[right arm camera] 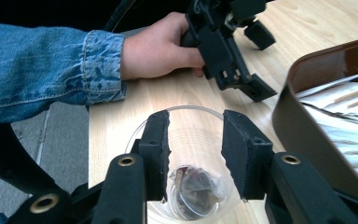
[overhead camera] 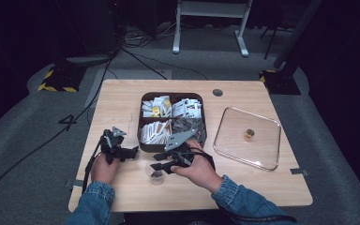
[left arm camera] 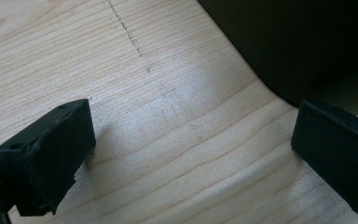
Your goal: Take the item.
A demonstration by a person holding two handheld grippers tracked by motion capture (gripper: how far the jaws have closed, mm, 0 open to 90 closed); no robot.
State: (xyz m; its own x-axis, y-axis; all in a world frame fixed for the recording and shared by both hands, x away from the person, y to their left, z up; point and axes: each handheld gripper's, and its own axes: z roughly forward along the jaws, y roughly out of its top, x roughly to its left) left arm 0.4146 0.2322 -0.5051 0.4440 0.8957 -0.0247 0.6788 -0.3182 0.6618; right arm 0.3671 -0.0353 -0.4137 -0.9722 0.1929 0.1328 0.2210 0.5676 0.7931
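Observation:
A small clear glass (right arm camera: pixel 186 123) stands on the wooden table (overhead camera: pixel 122 103) near the front edge, with a sachet (right arm camera: pixel 196 191) lying in its bottom. My right gripper (right arm camera: pixel 196 135) hovers just over the glass (overhead camera: pixel 156 177), its jaws open and nothing between the pads. In the high view the right gripper (overhead camera: pixel 161 167) points left, in front of the brown tray. To its left, my left gripper (overhead camera: pixel 132 152) rests low over bare wood. Its jaws (left arm camera: pixel 191 154) stand wide open and empty, close to the tray's dark wall (left arm camera: pixel 307 46).
A brown four-compartment tray (overhead camera: pixel 142 123) holds several paper sachets and packets at the table's middle. A clear square lid (overhead camera: pixel 262 150) with a small knob (overhead camera: pixel 249 134) lies to its right. The left hand with its gripper (right arm camera: pixel 263 63) appears beyond the glass.

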